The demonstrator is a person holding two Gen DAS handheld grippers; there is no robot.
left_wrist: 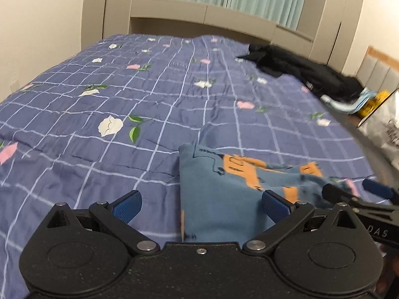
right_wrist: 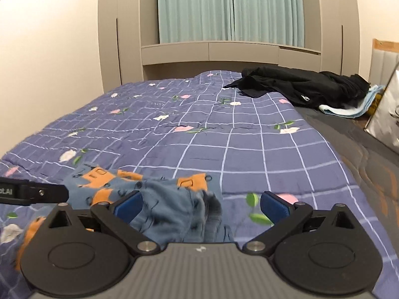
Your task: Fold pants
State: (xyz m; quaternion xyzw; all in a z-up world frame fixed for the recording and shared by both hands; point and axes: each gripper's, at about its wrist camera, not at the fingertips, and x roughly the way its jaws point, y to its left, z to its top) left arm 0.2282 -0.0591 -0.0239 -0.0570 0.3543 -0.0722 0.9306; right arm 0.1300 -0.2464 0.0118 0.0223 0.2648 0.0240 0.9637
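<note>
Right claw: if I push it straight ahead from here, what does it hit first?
Probably the crumpled blue pants, lying between and just ahead of the open right claw. Beyond them is only the checked bedspread; the black clothes lie far off to the right. Depth is uncertain.

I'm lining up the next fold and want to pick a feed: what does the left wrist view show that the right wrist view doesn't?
Only the left wrist view: the pants' flat, smooth left portion with a straight left edge, and the right tool coming in from the right. Only the right wrist view: the pants' bunched, rumpled right end, and the left tool's finger entering from the left. Both share: the blue checked bedspread, the black garment at the far right, the curtains, and each view's own tool open over the pants.
</note>
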